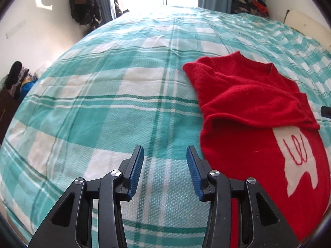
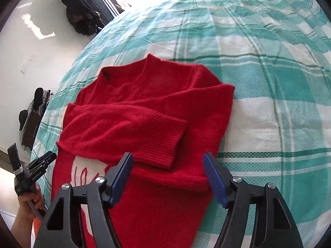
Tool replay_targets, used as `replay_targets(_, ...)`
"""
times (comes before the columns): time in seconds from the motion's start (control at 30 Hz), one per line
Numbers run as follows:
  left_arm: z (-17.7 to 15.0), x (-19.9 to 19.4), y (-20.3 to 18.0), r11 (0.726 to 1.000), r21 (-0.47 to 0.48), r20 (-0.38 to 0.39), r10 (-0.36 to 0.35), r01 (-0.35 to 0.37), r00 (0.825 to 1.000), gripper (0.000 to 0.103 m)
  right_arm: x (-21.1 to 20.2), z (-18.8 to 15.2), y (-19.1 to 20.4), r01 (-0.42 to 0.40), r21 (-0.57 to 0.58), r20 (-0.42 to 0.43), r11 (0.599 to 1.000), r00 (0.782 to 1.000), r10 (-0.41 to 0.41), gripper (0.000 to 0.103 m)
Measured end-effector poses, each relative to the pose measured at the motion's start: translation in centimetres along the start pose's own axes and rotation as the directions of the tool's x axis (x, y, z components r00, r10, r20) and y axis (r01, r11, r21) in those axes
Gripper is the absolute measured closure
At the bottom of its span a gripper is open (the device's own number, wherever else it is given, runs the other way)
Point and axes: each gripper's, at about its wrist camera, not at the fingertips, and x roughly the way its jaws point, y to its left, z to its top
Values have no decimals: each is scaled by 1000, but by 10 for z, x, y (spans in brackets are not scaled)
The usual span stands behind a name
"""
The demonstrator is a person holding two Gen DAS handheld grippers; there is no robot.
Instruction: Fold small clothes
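A small red sweater (image 2: pixel 144 107) with a white patch and red lettering (image 1: pixel 295 150) lies flat on the bed, both sleeves folded across its chest. It also shows in the left wrist view (image 1: pixel 248 103). My right gripper (image 2: pixel 167 161) is open and empty, just above the sweater near the ribbed cuff (image 2: pixel 163 142) of the top sleeve. My left gripper (image 1: pixel 165 153) is open and empty over the bare bedspread, just left of the sweater's lower part. It also shows at the left edge of the right wrist view (image 2: pixel 31 165), held in a hand.
The bed is covered by a teal and white plaid bedspread (image 1: pixel 103 103). Dark clothes hang on the wall (image 1: pixel 84 4) beyond the bed. A pile of clothes (image 1: pixel 250 4) lies at the far right corner. Things stand on the floor at the left (image 1: pixel 16 78).
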Motion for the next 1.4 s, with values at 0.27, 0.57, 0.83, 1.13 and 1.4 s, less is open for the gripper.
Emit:
replay_targets(0.27, 76, 16, -47, 950, -69, 83, -299, 305, 951, 82, -23, 23, 18, -137, -81, 72, 987, 987, 143, 63)
replay_targets(0.57, 66, 89, -44, 979, -131, -110, -170, 156, 979, 98, 57, -2, 28, -79, -38, -78, 996, 994, 76, 63)
replay_targets(0.83, -7, 13, -65, 976, 7, -68, -216, 217, 974, 54, -34, -68, 52, -45, -166, 62, 985, 997, 56, 40)
replay_targets(1.13, -37, -52, -79, 981, 22, 74, -193, 192, 978, 28, -64, -125, 58, 48, -201, 123, 978, 992, -23, 31)
replay_targets(1.4, -103, -19, -108, 984, 102, -7, -144, 144, 989, 12, -37, -193, 47, 84, -204, 27, 975, 996, -80, 25)
